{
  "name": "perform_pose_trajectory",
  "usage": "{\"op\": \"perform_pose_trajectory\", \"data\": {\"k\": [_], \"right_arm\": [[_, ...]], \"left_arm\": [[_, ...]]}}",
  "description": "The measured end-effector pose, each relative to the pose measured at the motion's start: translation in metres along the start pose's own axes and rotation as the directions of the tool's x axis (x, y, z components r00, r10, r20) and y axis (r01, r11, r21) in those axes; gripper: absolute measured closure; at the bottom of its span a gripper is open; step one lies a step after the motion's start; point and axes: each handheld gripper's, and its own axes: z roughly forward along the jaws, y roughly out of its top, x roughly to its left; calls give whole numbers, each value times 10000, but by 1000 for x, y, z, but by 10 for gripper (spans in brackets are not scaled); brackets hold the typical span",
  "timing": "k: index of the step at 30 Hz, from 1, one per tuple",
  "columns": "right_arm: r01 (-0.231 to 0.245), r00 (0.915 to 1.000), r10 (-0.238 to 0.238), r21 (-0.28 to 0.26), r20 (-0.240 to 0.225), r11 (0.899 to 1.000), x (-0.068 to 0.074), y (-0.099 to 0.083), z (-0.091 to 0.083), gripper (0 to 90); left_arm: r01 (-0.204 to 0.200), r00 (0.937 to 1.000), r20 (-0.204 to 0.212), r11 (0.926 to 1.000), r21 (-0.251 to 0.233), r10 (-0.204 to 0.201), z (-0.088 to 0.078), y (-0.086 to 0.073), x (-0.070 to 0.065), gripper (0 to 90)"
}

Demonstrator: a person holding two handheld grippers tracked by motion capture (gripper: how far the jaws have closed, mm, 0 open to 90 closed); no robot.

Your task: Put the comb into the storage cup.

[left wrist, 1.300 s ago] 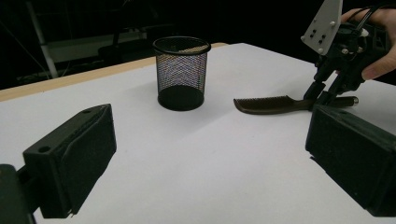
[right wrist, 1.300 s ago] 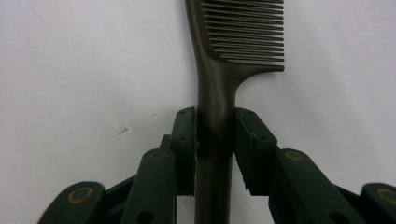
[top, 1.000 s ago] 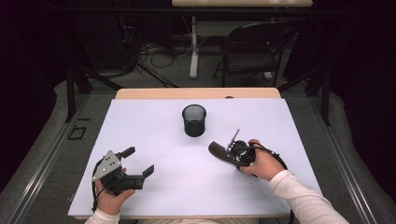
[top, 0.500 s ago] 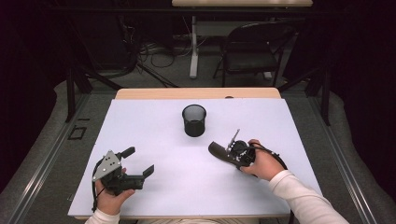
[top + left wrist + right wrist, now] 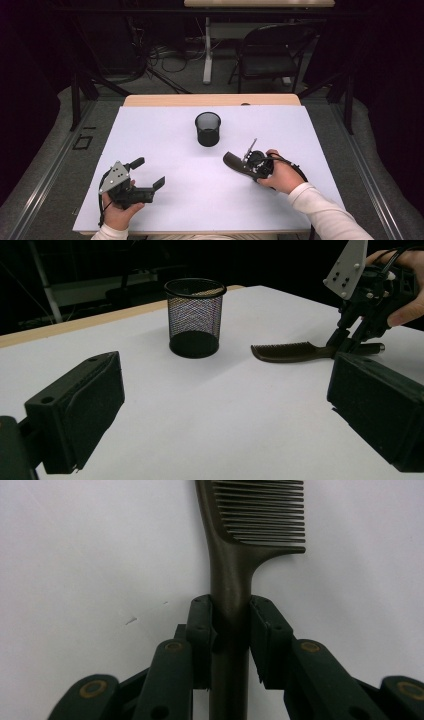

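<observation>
Desk [image 5: 175, 135]: white top, wooden edge at the far side, folding chair [image 5: 272, 55] beyond it on the floor.

Left claw [image 5: 150, 172]: rests near the desk's front left, jaws spread wide, nothing between them; released. Well apart from everything else.

Right claw [image 5: 246, 167]: front right of centre, held low over the desk, tilted down. In the right gripper view its jaws sit closed against both sides of the comb's handle; clenched on the comb.

Mesh cup [image 5: 207, 128]: black wire pencil holder, upright, mid-desk toward the far side. From the left gripper view the inside looks empty down to its dark solid base; nothing sticks out over the rim.

Comb [image 5: 290, 351]: dark brown, lies flat on the desk between the cup and the right hand, toothed end pointing toward the cup, handle in the right claw. Near the cup but not touching it.

Step in hand, as I judge it: pick up the comb, likely to stand it in the cup. Grip sits at the neck, just behind the teeth, which leaves much of the handle behind the jaws. To do it well: keep the squeeze firm, since the handle is smooth and rounded and could twist; lift clear first, then tip the comb upright before bringing it over the rim. Lower one end into the mouth without knocking the wall, as the light cup may tip or slide. The free left claw could steady it.
</observation>
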Motion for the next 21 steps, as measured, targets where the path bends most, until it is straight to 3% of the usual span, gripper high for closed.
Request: {"op": "perform_pose_trajectory", "data": {"k": [6,21], "right_arm": [[13,10000,-13,51,-38,10000,0,0,-2,725],[-174,9998,172,-568,-34,9982,-1,-3,-11,726]], "left_arm": [[17,10000,14,10000,15,-17,0,0,0,19],[10,10000,4,10000,31,-10,0,0,0,19]]}}
